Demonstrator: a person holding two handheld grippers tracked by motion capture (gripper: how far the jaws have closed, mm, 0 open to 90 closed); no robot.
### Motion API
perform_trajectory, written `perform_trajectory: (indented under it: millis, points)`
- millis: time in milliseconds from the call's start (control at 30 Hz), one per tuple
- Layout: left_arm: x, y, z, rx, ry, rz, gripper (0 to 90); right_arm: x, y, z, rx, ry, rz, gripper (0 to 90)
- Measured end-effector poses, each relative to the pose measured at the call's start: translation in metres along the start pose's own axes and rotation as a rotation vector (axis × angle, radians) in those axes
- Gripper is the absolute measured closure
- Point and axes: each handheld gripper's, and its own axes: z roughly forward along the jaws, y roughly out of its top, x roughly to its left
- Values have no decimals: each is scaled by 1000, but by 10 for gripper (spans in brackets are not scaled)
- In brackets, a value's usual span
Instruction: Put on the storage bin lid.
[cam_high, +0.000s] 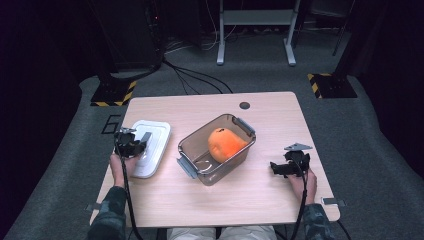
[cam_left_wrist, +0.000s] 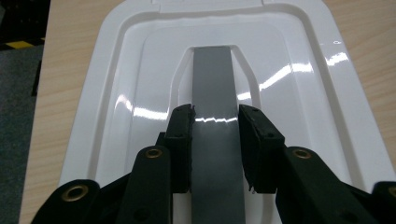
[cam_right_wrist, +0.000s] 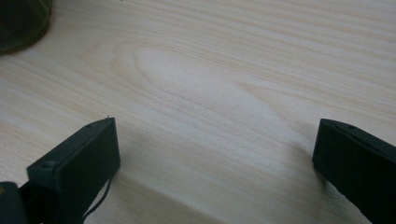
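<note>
**A light wood bench in a dark room**

In the high view, a pale wooden bench (cam_high: 260, 195) is seen on a grey carpet floor (cam_high: 380, 150). The room behind is dark. Black cables (cam_high: 192, 75) are laid across the floor, and yellow-and-black striped feet (cam_high: 116, 93) are seen at both sides. A clear box (cam_high: 216, 148) is set in the middle of the bench, and an orange fruit (cam_high: 225, 143) is kept inside it. A white lid (cam_high: 148, 147) is laid flat to the left of the box.

In the left gripper view, the lid's grey handle strip (cam_left_wrist: 212, 79) is squeezed between the jaws of the left gripper (cam_left_wrist: 215, 140).

In the right gripper view, the right gripper (cam_right_wrist: 215, 158) is held wide apart over bare wood.
</note>
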Motion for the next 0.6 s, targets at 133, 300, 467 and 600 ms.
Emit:
perform_trajectory:
  millis: [133, 300, 467, 600]
  points:
    - [-2, 4, -13, -18, -8, 11, 663, 0, 0, 0, -1, -1, 1, 0]
    - [-4, 10, -25, -45, -20, 18, 663, 0, 0, 0, -1, -1, 0, 0]
    - [-6, 16, -36, -59, -35, 28, 663, 0, 0, 0, 0, -1, 0, 0]
    - [-8, 20, -44, -74, -48, 44, 663, 0, 0, 0, -1, -1, -1, 0]
